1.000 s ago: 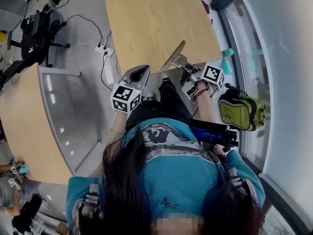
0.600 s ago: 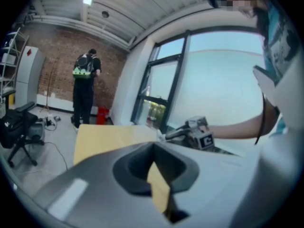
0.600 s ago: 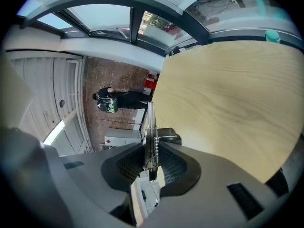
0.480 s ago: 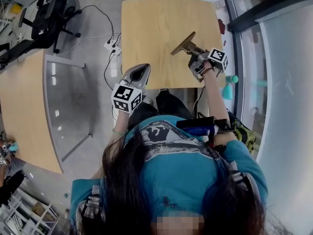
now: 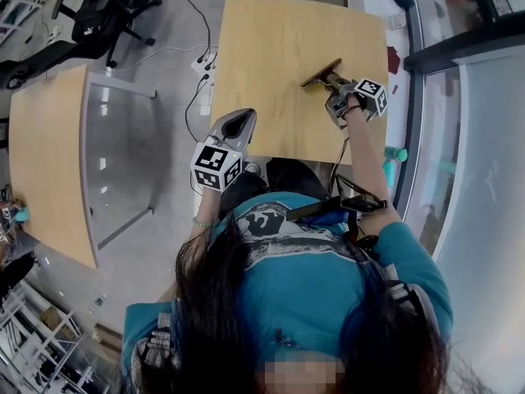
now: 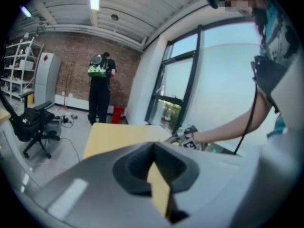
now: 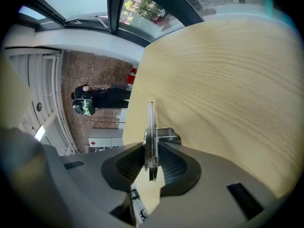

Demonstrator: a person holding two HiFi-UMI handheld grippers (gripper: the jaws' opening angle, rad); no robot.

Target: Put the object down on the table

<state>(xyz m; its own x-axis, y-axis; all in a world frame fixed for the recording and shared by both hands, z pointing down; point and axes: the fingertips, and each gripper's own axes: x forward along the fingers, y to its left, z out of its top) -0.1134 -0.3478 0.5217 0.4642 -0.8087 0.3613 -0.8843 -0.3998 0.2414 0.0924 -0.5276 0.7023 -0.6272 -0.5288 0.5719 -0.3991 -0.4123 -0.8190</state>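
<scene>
Thin brownish plate with a silver spring clip [image 5: 321,72] is sticking out edge-on ahead of your right gripper [image 5: 332,84], whose jaws are pressing narrowly on its clip end. You are holding it over the pale wooden table [image 5: 279,64], which is spreading out beyond and beneath the jaws; contact with the top cannot be made out. Your left gripper [image 5: 236,121] is hovering off the table's near edge, jaws drawn together on nothing.

Pale wood-grain table [image 5: 279,64], tan board [image 5: 321,73], teal shirt [image 5: 312,294]
</scene>
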